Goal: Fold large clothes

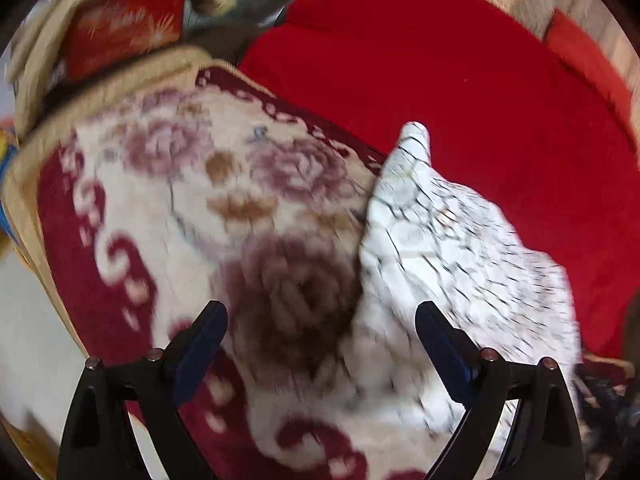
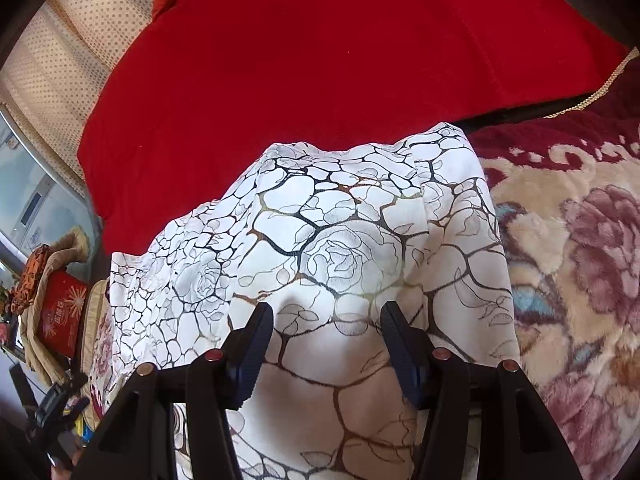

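lying in a rumpled heap, the white garment (image 2: 340, 240) with its black crackle-and-rose print sat where the floral plush blanket (image 2: 580, 260) met the red cover (image 2: 320, 60), draped over both. your right claw (image 2: 326, 344) hovered just above it, its jaws standing partly apart with the cloth showing between them but not pinched. your left claw (image 1: 320, 344) stood wide open over the blanket, holding nothing, with the garment's edge passing under its right finger; that view was blurred. a red box (image 2: 60, 316) sat off by the bed's far edge.
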Motion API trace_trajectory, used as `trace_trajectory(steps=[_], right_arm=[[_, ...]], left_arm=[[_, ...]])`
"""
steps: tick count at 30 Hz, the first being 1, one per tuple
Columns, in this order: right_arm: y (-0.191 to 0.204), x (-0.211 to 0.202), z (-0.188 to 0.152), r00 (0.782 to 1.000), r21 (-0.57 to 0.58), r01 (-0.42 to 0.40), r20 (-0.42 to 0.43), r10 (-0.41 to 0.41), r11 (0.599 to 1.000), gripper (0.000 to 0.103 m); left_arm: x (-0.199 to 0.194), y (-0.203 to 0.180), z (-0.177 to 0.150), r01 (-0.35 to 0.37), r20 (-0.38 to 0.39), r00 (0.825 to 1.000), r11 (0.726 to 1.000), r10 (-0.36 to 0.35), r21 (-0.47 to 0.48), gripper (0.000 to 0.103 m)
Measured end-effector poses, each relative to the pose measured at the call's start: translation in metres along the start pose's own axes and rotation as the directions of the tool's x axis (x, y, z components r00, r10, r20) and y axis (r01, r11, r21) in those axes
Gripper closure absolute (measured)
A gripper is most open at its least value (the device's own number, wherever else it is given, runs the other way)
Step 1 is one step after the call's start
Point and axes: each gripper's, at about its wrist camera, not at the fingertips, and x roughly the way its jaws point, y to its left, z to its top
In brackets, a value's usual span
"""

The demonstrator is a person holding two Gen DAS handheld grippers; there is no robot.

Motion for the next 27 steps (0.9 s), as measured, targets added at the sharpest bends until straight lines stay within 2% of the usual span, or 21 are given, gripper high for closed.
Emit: trace_trajectory(steps=[4, 6, 8, 10, 12, 13, 15, 17, 19, 21, 22, 26, 27], right_arm=[[-0.001, -0.003, -0.001, 1.0, 0.005, -0.003, 0.006, 0.003, 1.0, 0.043], [0.0, -0.003, -0.002, 1.0, -0.005, 0.004, 0.006, -0.004, 1.0, 0.043], [0.002, -0.002, -0.002, 1.0, -0.013, 0.012, 0.007, -0.012, 1.0, 0.043], [0.001, -0.001, -0.001, 1.0, -0.015, 0.012, 0.007, -0.012, 1.0, 0.043], [0.001, -0.001, -0.001, 1.0, -0.02, 0.012, 0.007, -0.012, 1.0, 0.043], [0.002, -0.001, -0.001, 1.0, -0.024, 0.011, 0.006, -0.011, 1.0, 0.043], [0.001, -0.001, -0.001, 1.0, -0.026, 0.005, 0.002, -0.005, 1.0, 0.043], [0.0, 0.0, 0.001, 1.0, -0.027, -0.003, -0.003, 0.003, 1.0, 0.043], [-0.001, 0.0, 0.001, 1.0, -0.027, -0.009, -0.005, 0.009, 1.0, 0.043], [0.0, -0.001, 0.0, 1.0, -0.033, -0.011, -0.007, 0.011, 0.999, 0.043], [0.0, -0.002, 0.0, 1.0, -0.036, -0.012, -0.008, 0.011, 0.999, 0.043], [-0.001, -0.003, -0.001, 1.0, -0.032, -0.023, -0.01, 0.022, 0.999, 0.043], [-0.002, -0.004, -0.001, 1.0, -0.03, -0.025, -0.01, 0.025, 0.999, 0.043]], left_arm=[[0.0, 0.013, -0.038, 0.124, -0.037, 0.991, 0.985, -0.129, -0.118, 0.008], [0.011, 0.011, -0.06, 0.218, -0.101, 0.966, 0.961, -0.237, -0.173, 0.008], [0.023, 0.008, -0.067, 0.275, -0.128, 0.943, 0.934, -0.308, -0.226, 0.008], [0.03, 0.009, -0.066, 0.285, -0.097, 0.942, 0.918, -0.322, -0.276, 0.009], [0.034, 0.011, -0.059, 0.344, -0.023, 0.928, 0.881, -0.371, -0.324, 0.009], [0.041, 0.01, -0.054, 0.367, -0.012, 0.919, 0.864, -0.395, -0.344, 0.009], [0.053, 0.004, -0.045, 0.386, -0.008, 0.909, 0.848, -0.417, -0.364, 0.009], [0.058, -0.004, -0.039, 0.389, 0.004, 0.911, 0.855, -0.413, -0.344, 0.009], [0.057, -0.012, -0.035, 0.395, 0.024, 0.913, 0.868, -0.407, -0.301, 0.02], [0.056, -0.025, -0.031, 0.371, 0.034, 0.927, 0.9, -0.374, -0.228, 0.042], [0.06, -0.027, -0.028, 0.364, 0.037, 0.93, 0.907, -0.365, -0.212, 0.043], [0.066, -0.018, -0.027, 0.374, 0.043, 0.926, 0.89, -0.376, -0.261, 0.042], [0.068, -0.015, -0.027, 0.38, 0.042, 0.922, 0.88, -0.385, -0.285, 0.033]])
